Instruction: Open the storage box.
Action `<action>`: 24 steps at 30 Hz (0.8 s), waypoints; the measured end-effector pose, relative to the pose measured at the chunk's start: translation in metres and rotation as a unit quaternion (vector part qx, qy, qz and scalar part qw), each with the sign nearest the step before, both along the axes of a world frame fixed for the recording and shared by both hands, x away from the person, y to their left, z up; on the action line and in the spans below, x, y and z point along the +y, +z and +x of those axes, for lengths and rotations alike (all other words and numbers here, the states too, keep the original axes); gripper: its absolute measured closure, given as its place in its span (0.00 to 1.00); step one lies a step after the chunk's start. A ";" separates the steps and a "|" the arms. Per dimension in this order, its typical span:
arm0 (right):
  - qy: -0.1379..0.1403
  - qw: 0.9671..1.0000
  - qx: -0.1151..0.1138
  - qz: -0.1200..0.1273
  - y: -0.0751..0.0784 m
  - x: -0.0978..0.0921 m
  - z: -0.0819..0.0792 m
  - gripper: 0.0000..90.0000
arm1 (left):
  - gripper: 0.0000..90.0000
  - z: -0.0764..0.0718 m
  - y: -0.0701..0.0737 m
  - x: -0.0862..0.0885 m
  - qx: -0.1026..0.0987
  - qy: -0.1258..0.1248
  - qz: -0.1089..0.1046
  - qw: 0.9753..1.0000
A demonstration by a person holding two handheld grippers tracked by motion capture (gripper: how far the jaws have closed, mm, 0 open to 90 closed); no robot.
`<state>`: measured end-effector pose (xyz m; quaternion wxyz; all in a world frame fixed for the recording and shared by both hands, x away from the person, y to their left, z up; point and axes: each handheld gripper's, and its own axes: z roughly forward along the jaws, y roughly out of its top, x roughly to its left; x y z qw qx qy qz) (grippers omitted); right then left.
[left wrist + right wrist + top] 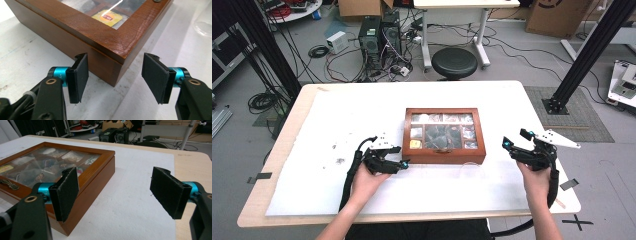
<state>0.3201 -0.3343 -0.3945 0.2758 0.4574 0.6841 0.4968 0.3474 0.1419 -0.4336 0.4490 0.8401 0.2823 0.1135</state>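
- We are working at a big table [287, 150] with a white sheet [362, 105] lying over most of its top.
- A wooden box [444, 157] is sitting near the middle of the white sheet. It is closed, and its lid has a clear window [443, 131].
- Through the window we are seeing little compartments with small packets in them. A yellow packet [108, 18] is lying in the corner nearest our left gripper.
- A small metal clasp [9, 184] is sitting on the front edge of the lid.
- We are holding our left gripper [398, 163] just beside the front left corner of the box. In the left gripper view that corner is poking toward the gap between the jaws, and the jaws are spread wide with nothing between the pads [81, 77].
- We are holding our right gripper [514, 143] off to the right of the box, a little apart from it. Its jaws are spread wide too, with nothing between them. In the right gripper view the box's right side is sitting behind the left pad [65, 192].
- A clear glass thing [203, 23] is standing on the sheet near the front of the box. We cannot tell just what it is.
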 end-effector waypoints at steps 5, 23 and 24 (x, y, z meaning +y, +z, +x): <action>-0.001 1.000 0.000 -0.001 0.000 0.000 0.000 0.26 | 0.48 0.001 0.000 -0.002 -0.002 0.012 0.000 1.000; 0.002 1.000 0.001 -0.005 0.000 0.003 0.001 0.26 | 0.55 -0.003 0.006 0.001 -0.020 0.013 -0.015 1.000; 0.002 1.000 0.001 -0.004 0.000 0.003 0.001 0.26 | 0.55 -0.003 0.006 0.001 -0.020 0.012 -0.015 1.000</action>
